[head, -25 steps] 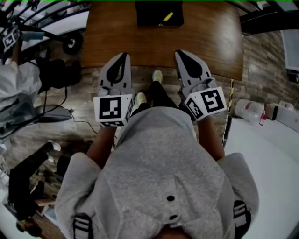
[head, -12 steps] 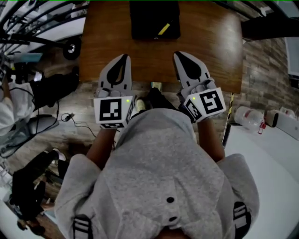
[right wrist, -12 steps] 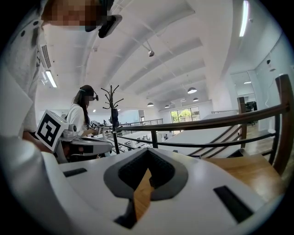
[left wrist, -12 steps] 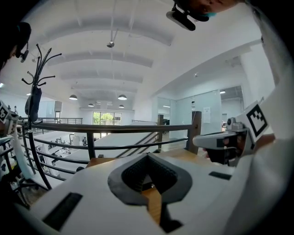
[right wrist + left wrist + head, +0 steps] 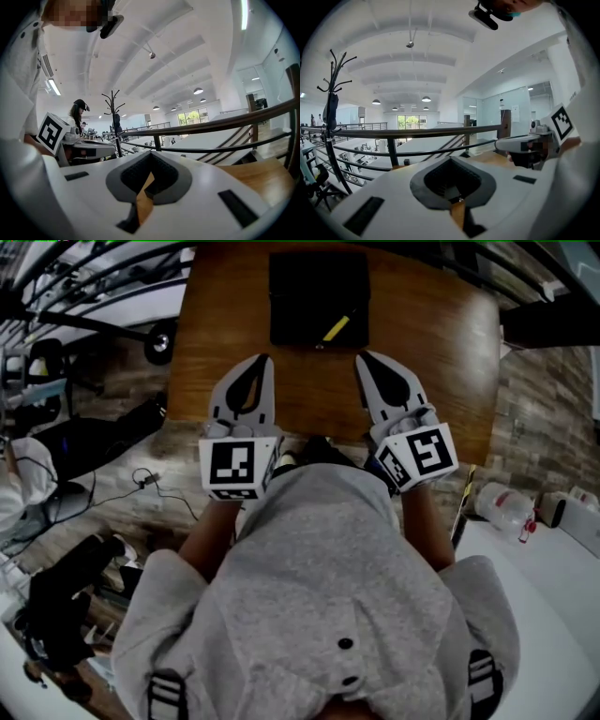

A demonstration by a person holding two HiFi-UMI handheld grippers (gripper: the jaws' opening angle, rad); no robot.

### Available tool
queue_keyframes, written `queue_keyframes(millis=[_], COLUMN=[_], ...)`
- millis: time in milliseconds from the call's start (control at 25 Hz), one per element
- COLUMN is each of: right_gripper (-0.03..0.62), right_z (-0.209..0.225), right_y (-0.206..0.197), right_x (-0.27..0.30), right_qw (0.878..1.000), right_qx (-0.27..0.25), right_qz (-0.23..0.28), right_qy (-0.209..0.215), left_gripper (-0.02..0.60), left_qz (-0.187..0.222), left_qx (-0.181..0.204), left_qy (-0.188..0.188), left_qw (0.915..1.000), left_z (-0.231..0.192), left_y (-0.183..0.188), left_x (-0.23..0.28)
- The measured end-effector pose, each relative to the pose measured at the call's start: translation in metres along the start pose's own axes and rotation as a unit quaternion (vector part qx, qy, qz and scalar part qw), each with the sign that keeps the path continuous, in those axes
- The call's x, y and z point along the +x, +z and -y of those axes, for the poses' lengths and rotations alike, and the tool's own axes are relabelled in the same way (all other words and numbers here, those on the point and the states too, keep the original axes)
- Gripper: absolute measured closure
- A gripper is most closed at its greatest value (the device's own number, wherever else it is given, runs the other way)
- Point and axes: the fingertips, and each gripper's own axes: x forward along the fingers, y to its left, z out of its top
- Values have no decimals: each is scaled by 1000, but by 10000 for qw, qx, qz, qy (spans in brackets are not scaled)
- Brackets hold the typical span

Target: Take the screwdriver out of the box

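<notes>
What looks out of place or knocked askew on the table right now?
Nothing stands out. The black box sits square on the wooden table, with a yellow tool lying slantwise in it, nothing spilled. The left gripper and right gripper are shut, empty, short of the box.

I note the head view is dim, its edges bowed and vignetted. Both gripper views are bright: ceiling lamps [image 5: 426,99] and far window [image 5: 408,122] glow. Near foreground soft, corners black, railings [image 5: 417,132] lens-curved.
</notes>
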Motion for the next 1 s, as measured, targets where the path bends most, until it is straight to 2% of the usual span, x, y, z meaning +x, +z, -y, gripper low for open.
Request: queue_keyframes(millis=[360, 520, 680, 1000], right_gripper=[582, 582, 582, 582], right_z=[28, 47, 59, 92], right_y=[1, 2, -2, -14], right_x=[23, 17, 16, 30], right_qw=[9999, 10000, 9999, 9989], right_qx=[13, 67, 102, 247], right_qz=[18, 24, -18, -253], right_qy=[115, 35, -51, -311], left_gripper=[569, 569, 569, 569], left_qz=[-131, -233, -351, -834], left_qx=[145, 188, 196, 72], left_qy=[62, 49, -81, -459], left_qw=[9998, 9995, 9992, 9954], left_z=[-4, 5, 11, 17], left_y=[1, -3, -7, -28], left_x=[33, 45, 61, 118])
